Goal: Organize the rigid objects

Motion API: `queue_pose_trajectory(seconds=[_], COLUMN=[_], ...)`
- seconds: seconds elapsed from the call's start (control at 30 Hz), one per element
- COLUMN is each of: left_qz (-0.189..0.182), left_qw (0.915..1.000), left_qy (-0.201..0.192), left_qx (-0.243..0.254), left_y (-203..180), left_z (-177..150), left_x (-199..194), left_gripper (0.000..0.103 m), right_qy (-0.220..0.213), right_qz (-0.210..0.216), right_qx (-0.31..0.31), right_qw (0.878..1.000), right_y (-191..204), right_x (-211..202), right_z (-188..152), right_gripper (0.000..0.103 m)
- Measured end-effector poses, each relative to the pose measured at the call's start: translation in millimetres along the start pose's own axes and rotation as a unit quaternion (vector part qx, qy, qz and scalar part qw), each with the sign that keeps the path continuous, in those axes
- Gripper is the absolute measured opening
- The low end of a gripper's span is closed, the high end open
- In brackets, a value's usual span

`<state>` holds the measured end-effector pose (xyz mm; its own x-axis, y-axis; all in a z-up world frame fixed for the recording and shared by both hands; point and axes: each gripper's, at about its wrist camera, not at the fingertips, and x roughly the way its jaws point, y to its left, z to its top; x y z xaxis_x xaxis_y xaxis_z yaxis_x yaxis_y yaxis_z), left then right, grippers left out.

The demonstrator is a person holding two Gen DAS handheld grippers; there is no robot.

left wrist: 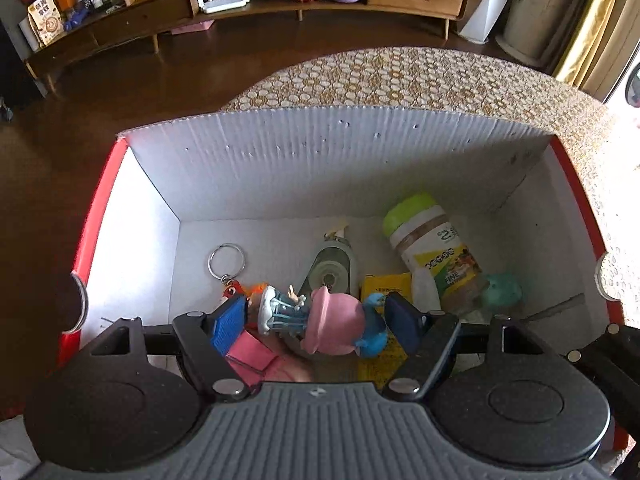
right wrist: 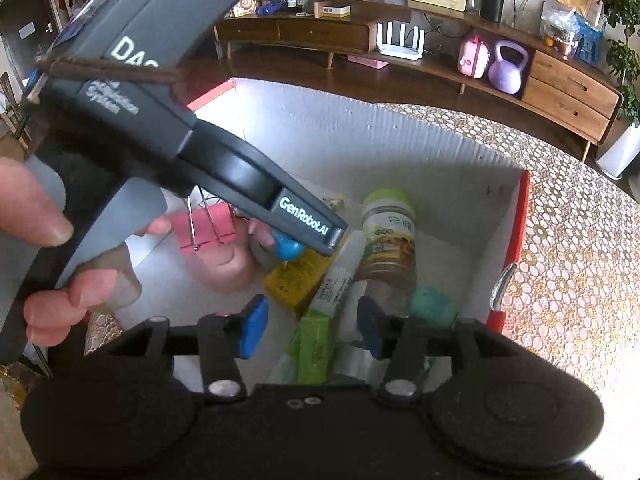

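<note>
The left gripper (left wrist: 314,316) has its jaws clenched on a toy figure (left wrist: 320,320) with a pink hat, held sideways between the blue pads (left wrist: 229,323) above the inside of the box (left wrist: 320,160). Directly under the jaws lie a pink binder clip (left wrist: 250,354) and a yellow packet (left wrist: 386,288); just ahead are a tape dispenser (left wrist: 332,266) and a key ring (left wrist: 226,260), and ahead to the right a jar (left wrist: 434,248) with a green lid lies on its side, a small teal thing (left wrist: 502,290) beside it.

The right gripper (right wrist: 312,330) hangs over the same box with its jaws released and nothing between them; a white tube (right wrist: 334,290) and a green pack (right wrist: 314,354) lie beneath them.

The toy looks pinched across its head and legs, an uneven shape, so it may twist or slip out early. Let go from this height, it could bounce off the clip or dispenser and tip against the jar. The two grippers are close, and the left one crosses the right camera's view, so a bump is likely if either swings.

Readable writing: "GenRobot.AI" and "DA…" on the left gripper's body, and "FINE" on the jar label. The packet's print is too small to read.
</note>
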<state>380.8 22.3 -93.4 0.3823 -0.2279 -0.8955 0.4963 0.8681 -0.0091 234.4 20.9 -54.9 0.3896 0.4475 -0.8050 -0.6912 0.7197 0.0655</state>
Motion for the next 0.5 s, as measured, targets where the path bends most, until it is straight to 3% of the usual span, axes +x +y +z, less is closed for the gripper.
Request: queue_pose_trajectory(seconds=[0.17,0.5], left_qz=[-0.014,-0.023], left_qw=[0.9997,0.9966], left_qy=[-0.016,-0.078], left_qx=[-0.006,0.014], left_y=[0.9,-10.4], left_z=[-5.9,-24.9], left_x=[-16.7,-66.6], left_gripper=[0.075,0.075], right_qy=[-0.011,-0.045], right_qz=[0.002,0.005], right_qx=[0.001,-0.009], right_qw=[1.000,0.999], right_y=[1.6,8.9], right_x=[-12.6,-48.5], right_z=[-0.9,-1.1], right_gripper=[0.063,0.080])
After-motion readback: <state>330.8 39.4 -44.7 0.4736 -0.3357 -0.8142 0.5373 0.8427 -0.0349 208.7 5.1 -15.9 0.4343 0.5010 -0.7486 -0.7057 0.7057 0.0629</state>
